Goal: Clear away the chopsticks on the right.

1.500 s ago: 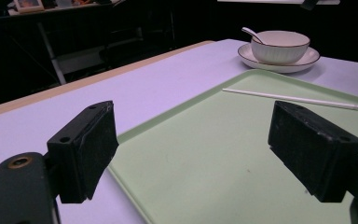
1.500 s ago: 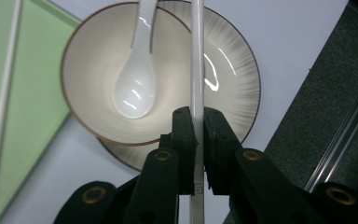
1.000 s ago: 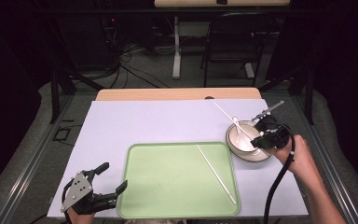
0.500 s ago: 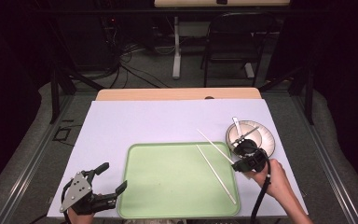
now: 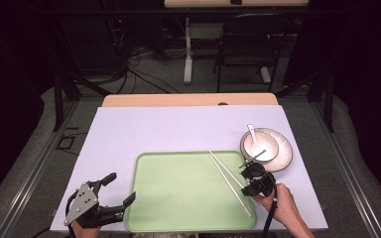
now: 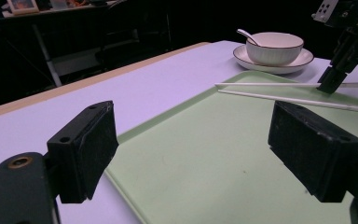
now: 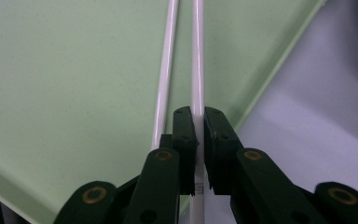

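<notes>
1. The right gripper [image 5: 254,179] pinches one white chopstick [image 7: 197,70] tight between its jaws, low over the green tray [image 5: 178,198].
2. A second chopstick [image 7: 166,70] lies on the tray just beside it.
3. The left gripper [image 5: 114,191] rests at the tray's left edge, jaws wide and empty.

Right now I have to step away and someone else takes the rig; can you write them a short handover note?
Right tongs: shut on one white plastic chopstick, low over the right part of the pale green tray.
Left tongs: open, holding nothing, at the tray's near left corner.
Second white chopstick lies on the tray beside the first.
White bowl with a white spoon sits on its plate, right of the tray.
Done: one chopstick on the tray.
Left: release the held one, probably.
</notes>
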`<action>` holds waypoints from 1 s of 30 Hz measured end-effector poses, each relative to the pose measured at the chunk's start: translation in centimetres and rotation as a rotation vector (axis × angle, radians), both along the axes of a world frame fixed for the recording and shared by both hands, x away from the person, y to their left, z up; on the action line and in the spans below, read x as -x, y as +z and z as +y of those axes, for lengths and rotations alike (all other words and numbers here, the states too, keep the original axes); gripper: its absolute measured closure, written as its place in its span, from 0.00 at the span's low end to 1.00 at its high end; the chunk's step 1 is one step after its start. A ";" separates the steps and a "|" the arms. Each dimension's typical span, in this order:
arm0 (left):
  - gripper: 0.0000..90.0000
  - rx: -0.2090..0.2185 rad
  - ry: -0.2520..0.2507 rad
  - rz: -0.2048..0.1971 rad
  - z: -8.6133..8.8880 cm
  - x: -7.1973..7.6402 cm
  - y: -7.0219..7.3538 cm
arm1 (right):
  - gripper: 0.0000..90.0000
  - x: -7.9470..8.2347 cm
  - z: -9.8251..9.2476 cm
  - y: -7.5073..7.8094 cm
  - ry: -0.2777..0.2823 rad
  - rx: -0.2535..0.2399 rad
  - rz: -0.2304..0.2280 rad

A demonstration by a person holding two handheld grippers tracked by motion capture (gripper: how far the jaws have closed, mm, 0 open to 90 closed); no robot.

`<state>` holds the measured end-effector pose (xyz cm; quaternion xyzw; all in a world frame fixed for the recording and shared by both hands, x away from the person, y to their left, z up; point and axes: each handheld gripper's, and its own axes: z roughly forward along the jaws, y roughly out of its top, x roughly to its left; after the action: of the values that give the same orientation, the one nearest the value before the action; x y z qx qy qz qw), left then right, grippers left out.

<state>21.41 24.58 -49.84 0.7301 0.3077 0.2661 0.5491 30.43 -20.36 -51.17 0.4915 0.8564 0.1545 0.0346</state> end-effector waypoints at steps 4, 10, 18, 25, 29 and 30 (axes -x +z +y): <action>0.17 0.002 0.003 -0.001 0.0 0.0 0.0 | 0.93 0.3 0.5 -0.6 -0.008 -0.013 0.007; 0.17 0.000 -0.002 0.000 0.0 0.0 0.0 | 0.92 0.3 1.2 -1.4 -0.014 0.000 0.012; 0.17 -0.003 -0.005 -0.002 0.0 0.0 0.0 | 0.67 0.4 1.3 -1.3 0.002 -0.006 -0.004; 0.17 -0.003 -0.004 0.000 0.0 0.0 0.0 | 0.35 0.7 0.6 -0.2 0.054 -0.025 -0.061; 0.17 -0.005 -0.003 -0.001 0.0 0.0 0.0 | 0.21 1.1 -0.4 0.7 0.093 -0.041 -0.090; 0.17 -0.005 -0.002 0.000 0.0 0.0 0.0 | 0.21 1.1 -0.4 0.7 0.093 -0.041 -0.090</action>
<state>21.44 24.54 -49.86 0.7318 0.3061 0.2665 0.5475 29.29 -20.76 -50.47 0.4444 0.8724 0.1955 0.0559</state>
